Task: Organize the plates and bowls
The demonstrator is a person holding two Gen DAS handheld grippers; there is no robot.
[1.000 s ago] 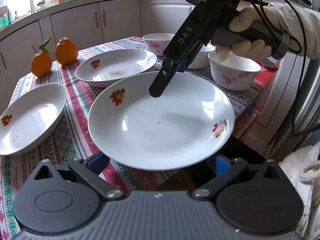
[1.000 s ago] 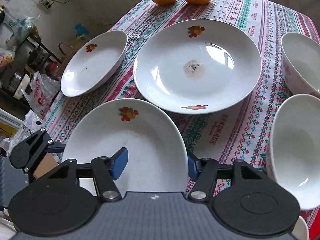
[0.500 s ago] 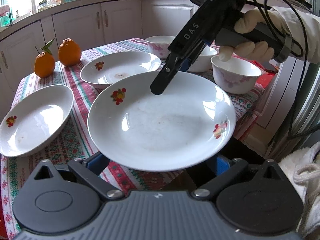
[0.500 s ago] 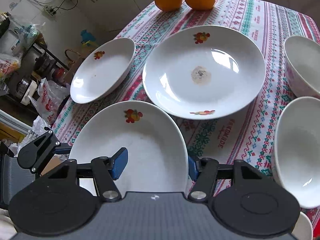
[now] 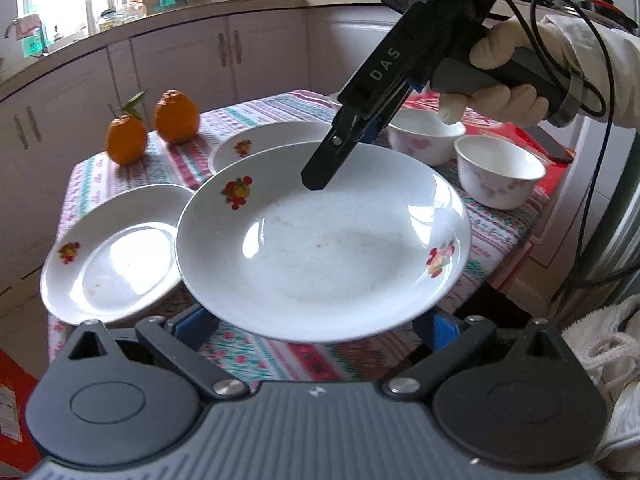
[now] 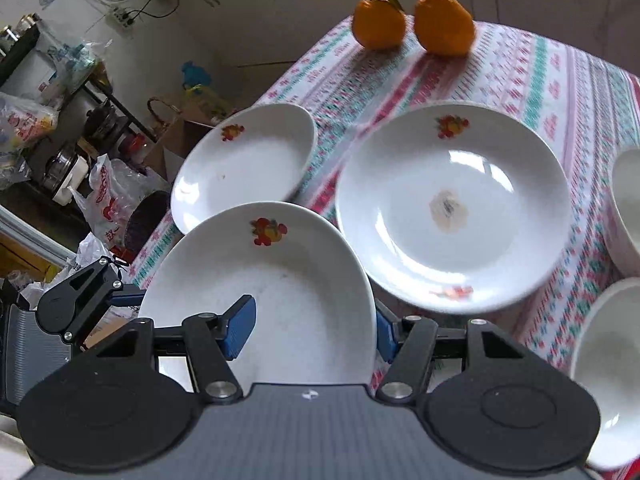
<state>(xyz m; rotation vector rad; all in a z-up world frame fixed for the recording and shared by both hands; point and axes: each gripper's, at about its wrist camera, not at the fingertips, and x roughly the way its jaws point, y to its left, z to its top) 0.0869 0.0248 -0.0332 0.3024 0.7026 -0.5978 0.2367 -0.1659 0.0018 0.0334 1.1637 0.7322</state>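
A white plate with fruit decals [image 5: 324, 240] hangs in the air above the table's near edge; it also shows in the right wrist view [image 6: 264, 300]. My right gripper [image 6: 312, 328] is shut on its rim, one finger inside the plate and one outside. My left gripper [image 5: 316, 324] sits open under the plate's near edge, its blue pads [image 5: 192, 320] wide apart. A second plate [image 6: 452, 208] with a stain and a third plate [image 6: 244, 164] lie on the tablecloth. Two bowls [image 5: 500, 176] stand at the right.
Two oranges [image 6: 412, 20] sit at the table's far corner. The patterned tablecloth [image 6: 560, 72] covers the table. Kitchen cabinets [image 5: 180, 60] stand behind. Bags and a rack [image 6: 60, 128] fill the floor left of the table.
The held plate has risen and drawn back from the table with both grippers; the table's plates and oranges look farther away. The grip on the plate is unchanged.
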